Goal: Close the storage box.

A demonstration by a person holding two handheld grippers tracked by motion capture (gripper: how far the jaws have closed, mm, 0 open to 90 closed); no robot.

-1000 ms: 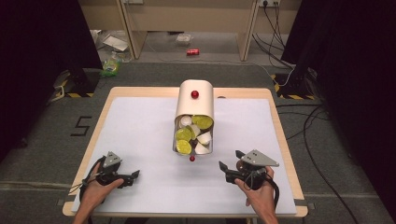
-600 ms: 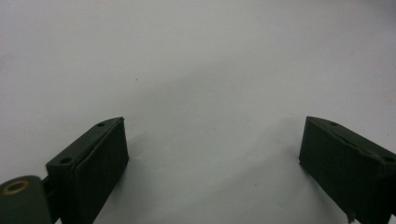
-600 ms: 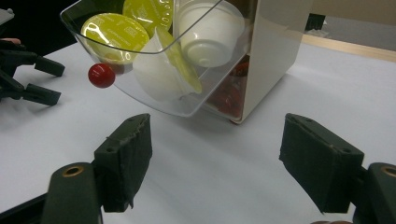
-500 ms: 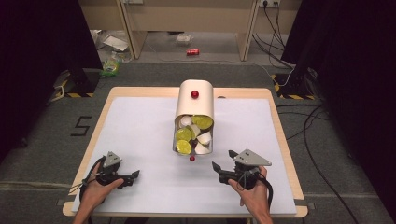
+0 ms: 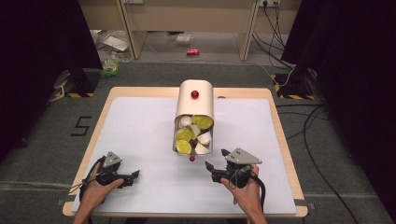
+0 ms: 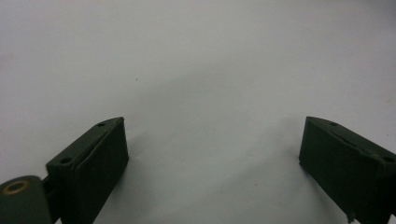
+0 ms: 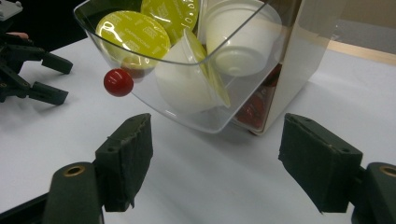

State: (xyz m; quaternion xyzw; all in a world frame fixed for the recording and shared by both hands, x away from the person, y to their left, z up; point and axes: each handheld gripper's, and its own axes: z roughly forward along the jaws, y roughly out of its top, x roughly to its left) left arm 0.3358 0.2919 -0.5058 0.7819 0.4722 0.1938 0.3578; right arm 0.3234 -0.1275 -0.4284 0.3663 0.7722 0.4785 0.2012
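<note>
Your right gripper [image 5: 215, 165] sits jaws apart, empty, just beside the clear-fronted cream capsule dispenser [image 5: 194, 105]; left gripper [image 5: 133, 175] apart too, farther off.

A person's two hands hold grippers over a white table [image 5: 140, 121]. The right gripper [image 5: 211, 165] has its jaws parted, just short of a small red knob [image 5: 192, 158] on the open drawer of a cream capsule dispenser [image 5: 195, 100]. The left gripper [image 5: 136, 174] points its jaws across bare table, well apart from the dispenser.
</note>
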